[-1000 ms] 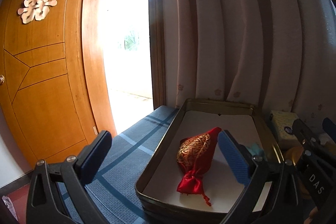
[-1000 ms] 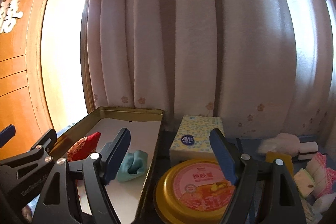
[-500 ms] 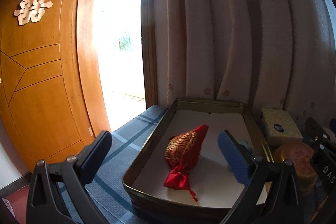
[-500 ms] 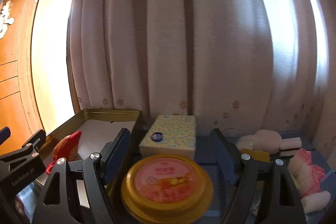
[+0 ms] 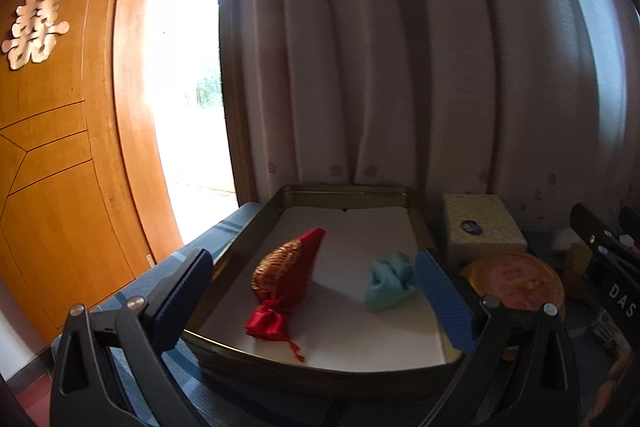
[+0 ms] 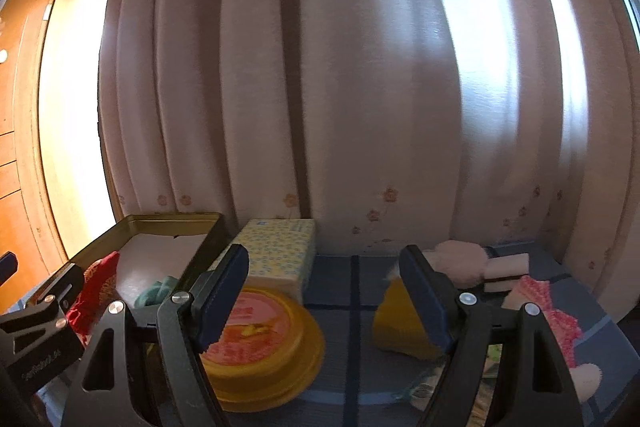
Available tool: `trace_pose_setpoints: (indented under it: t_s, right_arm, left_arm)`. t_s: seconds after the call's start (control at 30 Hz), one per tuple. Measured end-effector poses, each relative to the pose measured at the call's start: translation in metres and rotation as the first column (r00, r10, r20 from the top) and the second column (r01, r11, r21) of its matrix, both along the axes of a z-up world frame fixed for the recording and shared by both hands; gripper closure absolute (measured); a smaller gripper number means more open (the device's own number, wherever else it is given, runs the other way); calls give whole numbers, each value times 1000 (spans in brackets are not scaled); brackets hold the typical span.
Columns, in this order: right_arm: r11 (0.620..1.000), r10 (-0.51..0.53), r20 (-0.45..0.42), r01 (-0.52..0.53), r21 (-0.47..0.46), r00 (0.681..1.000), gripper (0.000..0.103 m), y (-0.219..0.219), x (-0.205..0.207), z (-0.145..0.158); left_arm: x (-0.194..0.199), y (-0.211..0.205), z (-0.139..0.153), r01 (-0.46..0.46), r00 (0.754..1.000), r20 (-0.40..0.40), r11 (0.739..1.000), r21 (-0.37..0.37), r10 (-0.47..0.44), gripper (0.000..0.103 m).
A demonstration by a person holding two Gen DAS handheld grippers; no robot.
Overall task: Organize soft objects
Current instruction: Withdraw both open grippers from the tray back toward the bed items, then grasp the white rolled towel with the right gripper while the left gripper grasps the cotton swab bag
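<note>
1. The right gripper (image 6: 324, 291) is spread wide and holds nothing; the left gripper (image 5: 312, 291) is too.
2. The yellow soft thing (image 6: 394, 323) sits on the blue worktop (image 6: 344, 359), just beside the right pad.
3. Go slow, get both pads around it, then squeeze gently.
4. The red pouch (image 5: 286, 281) and teal cloth (image 5: 390, 281) lie in the tin tray (image 5: 344, 190).
5. Only the right view shows the pink soft things (image 6: 460, 261).

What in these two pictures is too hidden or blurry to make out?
- Yellow soft object, right wrist view: its right side sits behind a gripper finger.
- Round tub label, both views: blurred, unreadable.
- Teal cloth, right wrist view: mostly hidden behind the tin tray wall.
- Pink and white items, right wrist view: cut off by gripper frame.
</note>
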State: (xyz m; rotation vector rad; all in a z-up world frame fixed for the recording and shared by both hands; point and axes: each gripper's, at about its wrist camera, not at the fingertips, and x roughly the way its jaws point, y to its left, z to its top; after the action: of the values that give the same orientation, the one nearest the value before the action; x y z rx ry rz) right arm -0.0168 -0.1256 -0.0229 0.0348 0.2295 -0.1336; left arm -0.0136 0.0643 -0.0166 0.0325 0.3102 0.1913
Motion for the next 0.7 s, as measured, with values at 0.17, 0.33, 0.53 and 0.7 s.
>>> trace_pose_setpoints:
  t_s: [0.17,0.33,0.53,0.7]
  right_arm:
    - [999,-28,-1,28,18,1000,23,-17,-6,-1]
    - [996,-93,31,93,13,995,23,-36,-13,-2]
    - [990,-144,28,144,6,989,23,-62,-29,-2]
    - [981,-196,24,196,12,980,23,-90,-48,-2]
  left_arm:
    - [-4,-11,1,13,1000,3,1000,25,-13,1]
    - [-8,-23,0,46,999,-7,999,20,-46,1]
    - [-18,-49,0,107,994,-8,994,37,-106,1]
    - [-24,-69,0,166,986,-23,986,35,-165,1]
